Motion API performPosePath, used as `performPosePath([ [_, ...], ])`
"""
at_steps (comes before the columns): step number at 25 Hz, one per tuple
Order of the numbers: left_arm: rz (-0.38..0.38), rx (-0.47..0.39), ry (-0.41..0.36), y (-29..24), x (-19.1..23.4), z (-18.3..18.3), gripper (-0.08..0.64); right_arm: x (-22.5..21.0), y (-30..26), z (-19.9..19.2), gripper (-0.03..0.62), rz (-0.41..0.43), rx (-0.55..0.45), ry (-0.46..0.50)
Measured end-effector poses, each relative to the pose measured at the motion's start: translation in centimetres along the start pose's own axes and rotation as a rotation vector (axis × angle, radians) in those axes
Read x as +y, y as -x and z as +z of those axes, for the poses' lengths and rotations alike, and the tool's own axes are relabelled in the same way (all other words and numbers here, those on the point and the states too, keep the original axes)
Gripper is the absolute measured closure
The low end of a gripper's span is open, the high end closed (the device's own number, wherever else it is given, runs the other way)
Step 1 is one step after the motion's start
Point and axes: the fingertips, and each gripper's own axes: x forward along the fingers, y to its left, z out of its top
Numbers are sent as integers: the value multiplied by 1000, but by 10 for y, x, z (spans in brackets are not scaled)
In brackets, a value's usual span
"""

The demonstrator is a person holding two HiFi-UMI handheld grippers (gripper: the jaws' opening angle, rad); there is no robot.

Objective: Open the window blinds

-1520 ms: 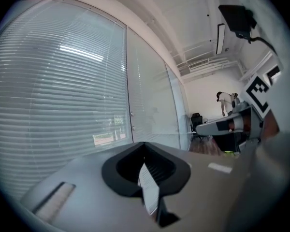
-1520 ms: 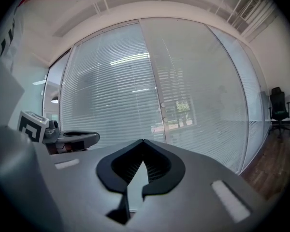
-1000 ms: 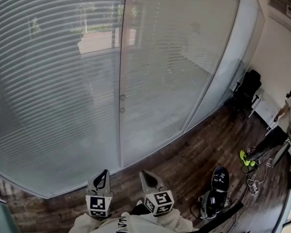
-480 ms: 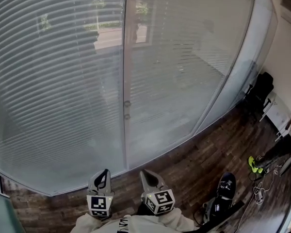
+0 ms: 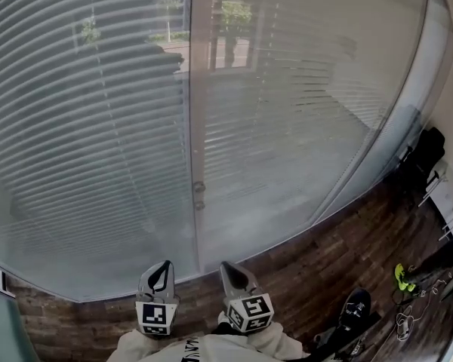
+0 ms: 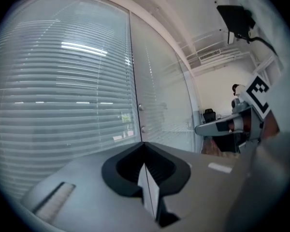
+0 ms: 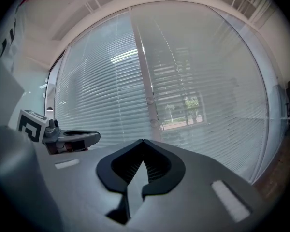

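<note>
Compared with a second ago, the window blinds (image 5: 90,127) fill more of the head view, and the black chair (image 5: 426,153) sits nearer its right edge. The left hand-held gripper (image 5: 164,266) and right hand-held gripper (image 5: 226,268) stay low, jaws closed together on nothing. Only the head view shows the wooden floor (image 5: 309,270); only the left gripper view shows the ceiling (image 6: 203,28). Straight ahead, the blinds hang fully lowered, with trees faintly visible between the slats.
</note>
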Motion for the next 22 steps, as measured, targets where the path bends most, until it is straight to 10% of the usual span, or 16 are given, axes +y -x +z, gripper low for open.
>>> performPosePath([
  [22,164,60,-7,-77,1,8,560,-69,-66,18,591,168,36,-6],
])
